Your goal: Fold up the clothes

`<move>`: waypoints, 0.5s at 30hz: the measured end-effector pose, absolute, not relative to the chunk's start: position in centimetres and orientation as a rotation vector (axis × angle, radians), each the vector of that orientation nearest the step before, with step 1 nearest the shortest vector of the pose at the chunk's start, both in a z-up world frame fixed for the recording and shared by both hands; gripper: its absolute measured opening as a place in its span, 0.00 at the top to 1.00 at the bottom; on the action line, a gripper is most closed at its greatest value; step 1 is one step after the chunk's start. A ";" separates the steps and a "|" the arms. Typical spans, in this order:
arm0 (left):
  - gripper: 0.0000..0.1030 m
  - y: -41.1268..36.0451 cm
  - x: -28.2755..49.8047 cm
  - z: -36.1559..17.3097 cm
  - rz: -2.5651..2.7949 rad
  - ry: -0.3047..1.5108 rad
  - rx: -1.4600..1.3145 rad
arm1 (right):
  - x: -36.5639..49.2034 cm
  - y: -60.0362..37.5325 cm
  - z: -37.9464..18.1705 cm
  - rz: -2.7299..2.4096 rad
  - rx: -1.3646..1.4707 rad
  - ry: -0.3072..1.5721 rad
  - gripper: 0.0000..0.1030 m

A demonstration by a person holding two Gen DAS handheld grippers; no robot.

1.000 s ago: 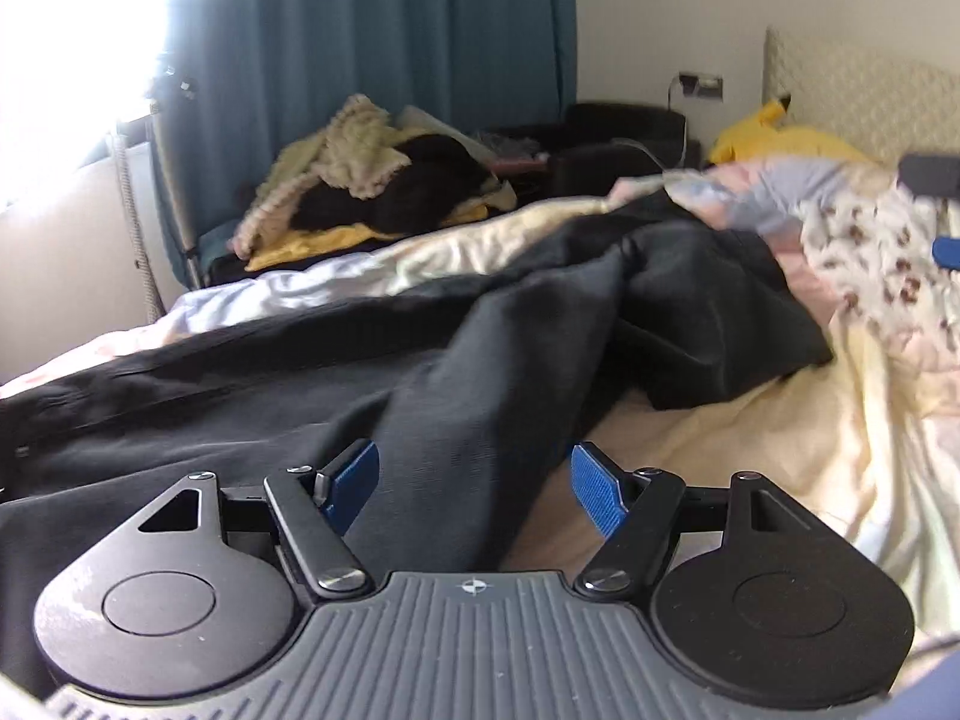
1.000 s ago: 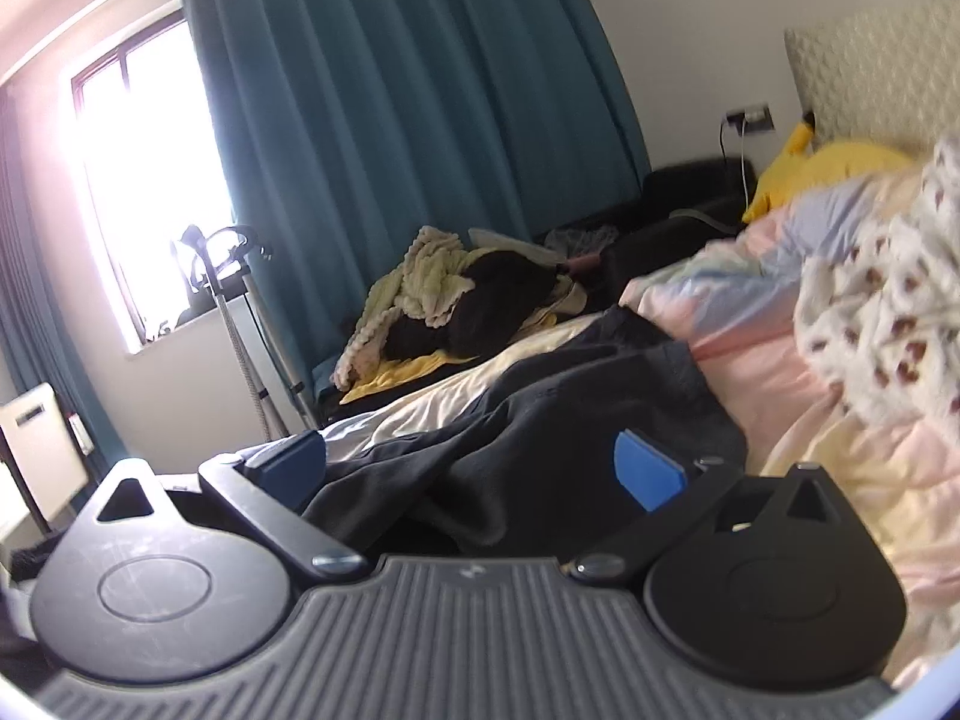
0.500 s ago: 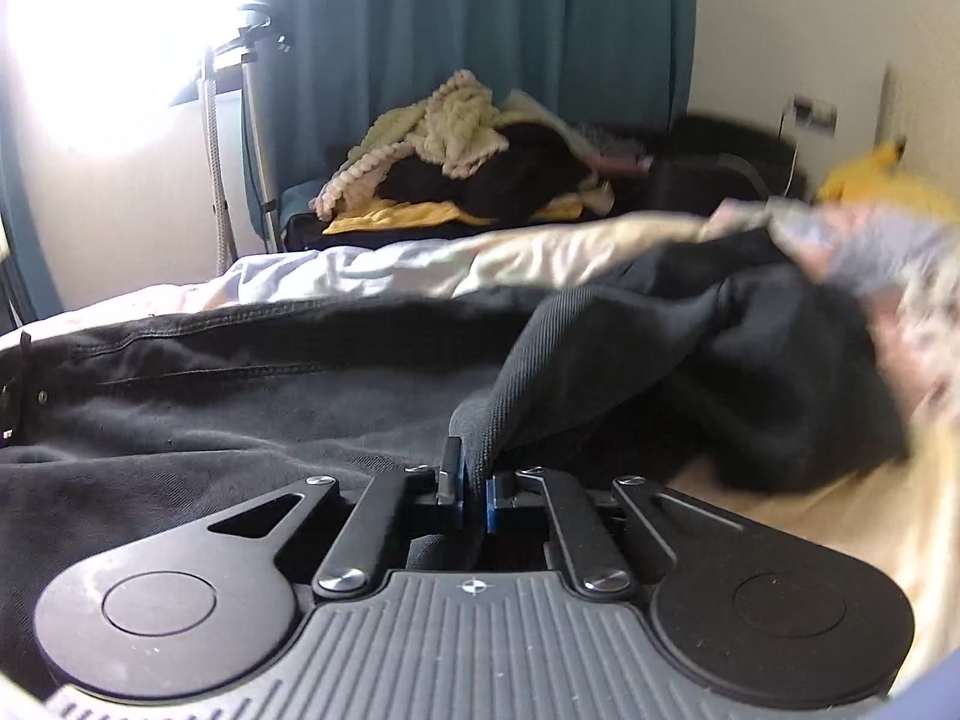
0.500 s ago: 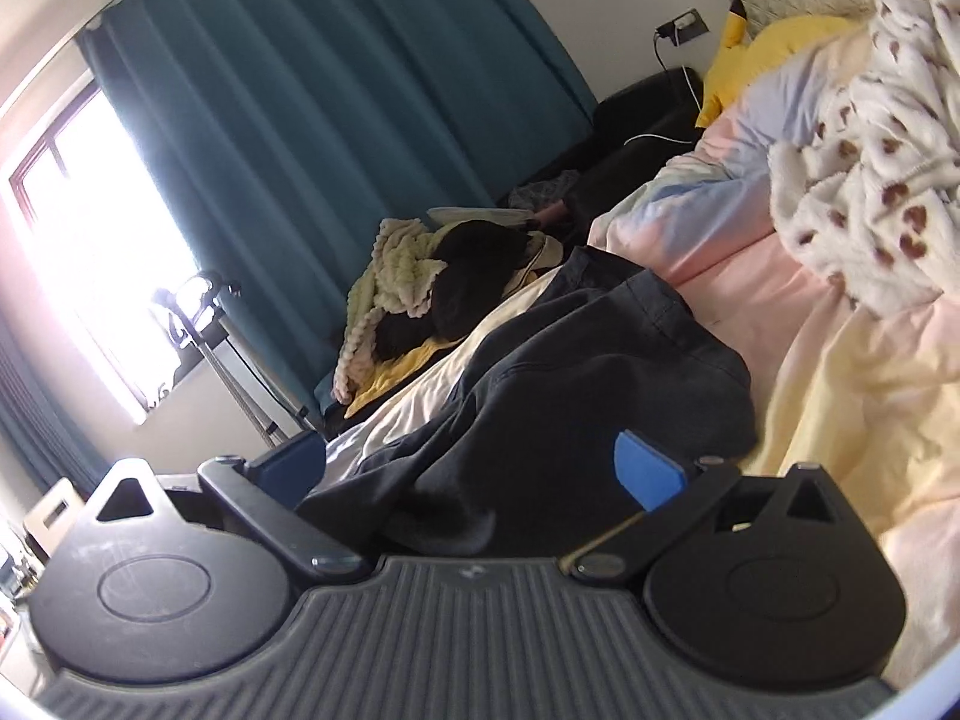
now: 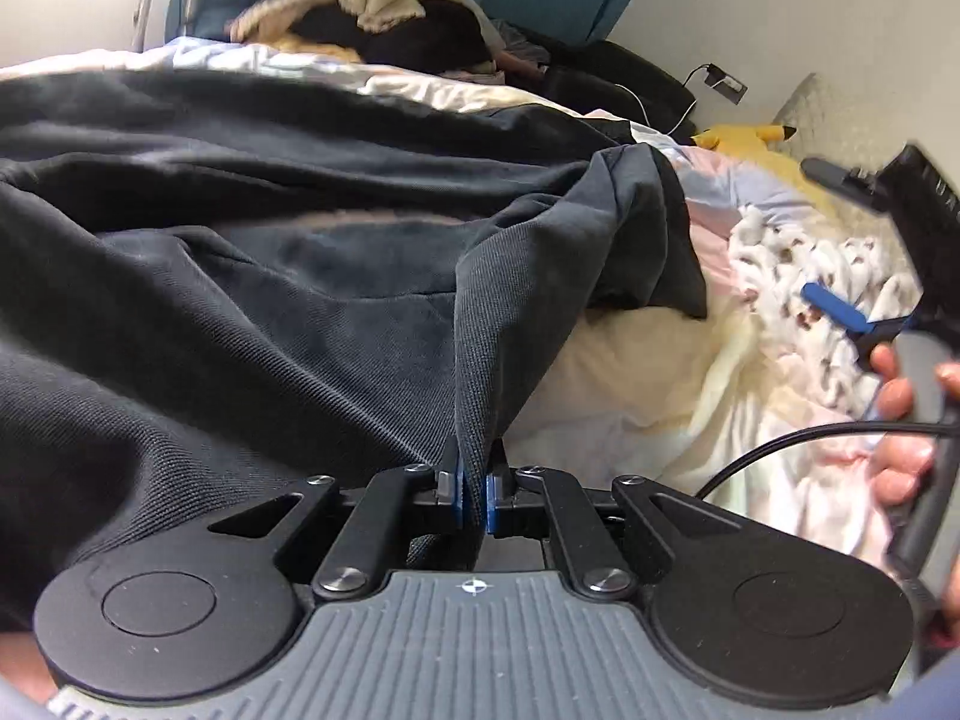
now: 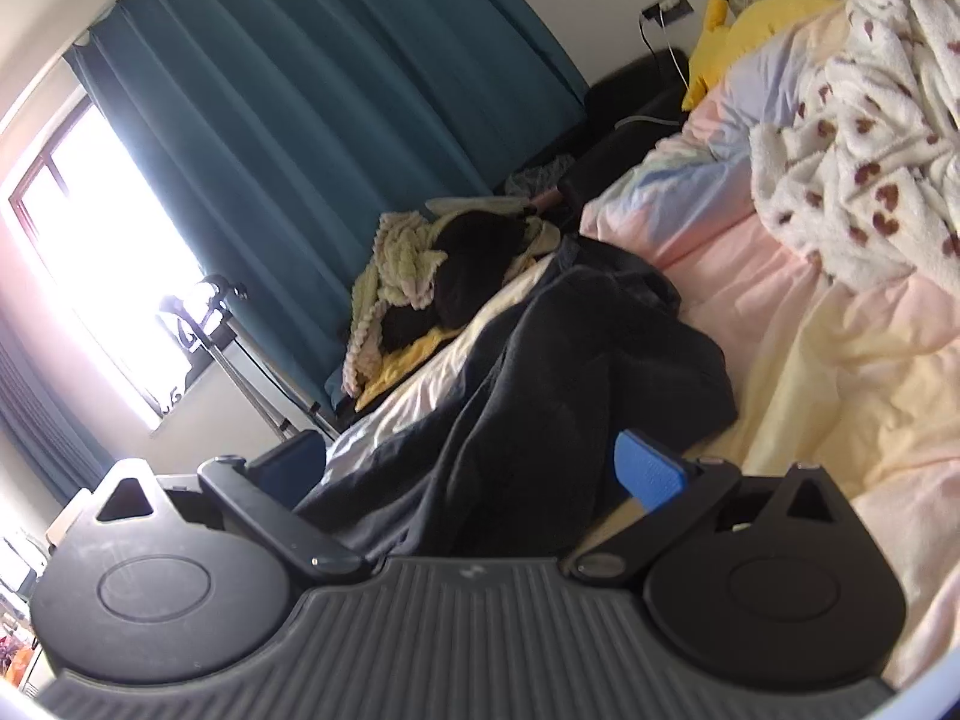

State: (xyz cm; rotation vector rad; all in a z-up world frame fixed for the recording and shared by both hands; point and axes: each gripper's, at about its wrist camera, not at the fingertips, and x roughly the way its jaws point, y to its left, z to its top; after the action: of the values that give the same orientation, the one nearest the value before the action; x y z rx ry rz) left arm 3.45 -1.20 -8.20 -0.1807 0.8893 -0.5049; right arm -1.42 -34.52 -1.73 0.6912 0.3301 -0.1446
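Trousers [image 5: 252,276], black and heavy, lie spread across the bed [image 5: 636,372], and a fold of their cloth is pinched between the blue pads of the left gripper [image 5: 474,495], whose jaws are pressed together on it. The fold rises from the pads in a taut ridge toward a bunched end of the garment near the pink part of the bedding. No readable writing shows on the cloth or on either tool (only a small cross-hair mark on the grey body of the left one).

The right gripper [image 6: 480,471] has its jaws spread wide with nothing pressed between them; the dark cloth lies beyond and below its blue pads [image 6: 651,471]. In the left wrist view this tool shows at the right edge, held in a hand [image 5: 906,420] with a black cable running from it.

Right of the trousers the pale yellow and pink cover is bare, giving open room up to a white fleece blanket [image 6: 858,168] with brown hearts. A yellow plush toy [image 6: 744,24] sits by the headboard. Past the far edge of the bed a heap of clothes [image 6: 438,276] rests before a teal curtain [image 6: 336,120], beside a bright window [image 6: 96,252].
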 end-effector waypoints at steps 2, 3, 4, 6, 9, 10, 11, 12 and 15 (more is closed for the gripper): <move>0.93 -0.8 3.7 -8.7 -0.509 0.904 -0.216 | -0.2 -34.6 -1.8 -0.145 0.689 0.359 0.00; 0.92 -0.7 3.8 -8.9 -0.513 0.906 -0.229 | 0.8 -34.7 -1.6 -0.144 0.682 0.376 0.00; 0.92 -0.5 4.0 -9.2 -0.517 0.910 -0.250 | 1.7 -34.7 -1.5 -0.144 0.675 0.392 0.00; 0.92 0.4 4.7 -10.1 -0.518 0.944 -0.317 | 3.9 -34.7 -1.2 -0.146 0.647 0.428 0.00; 0.92 1.3 6.0 -10.7 -0.526 0.976 -0.392 | 9.0 -34.2 -0.6 -0.180 0.518 0.494 0.00; 0.92 1.5 6.2 -10.8 -0.533 0.980 -0.407 | 11.1 -34.1 -0.6 -0.192 0.476 0.521 0.00; 0.92 1.6 6.5 -11.0 -0.541 0.985 -0.417 | 13.1 -34.0 -0.5 -0.203 0.434 0.547 0.01; 0.92 1.8 6.8 -11.4 -0.549 0.992 -0.429 | 15.2 -34.0 -0.7 -0.219 0.400 0.581 0.02; 0.92 2.4 7.7 -12.5 -0.562 1.023 -0.481 | 21.1 -35.1 -2.1 -0.322 0.365 0.691 0.08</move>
State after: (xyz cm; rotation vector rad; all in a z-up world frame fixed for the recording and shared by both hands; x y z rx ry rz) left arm 7.72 2.40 -12.50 -0.4809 1.0233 -0.5625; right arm 21.15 -35.10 -2.09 0.3649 0.6914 -0.3223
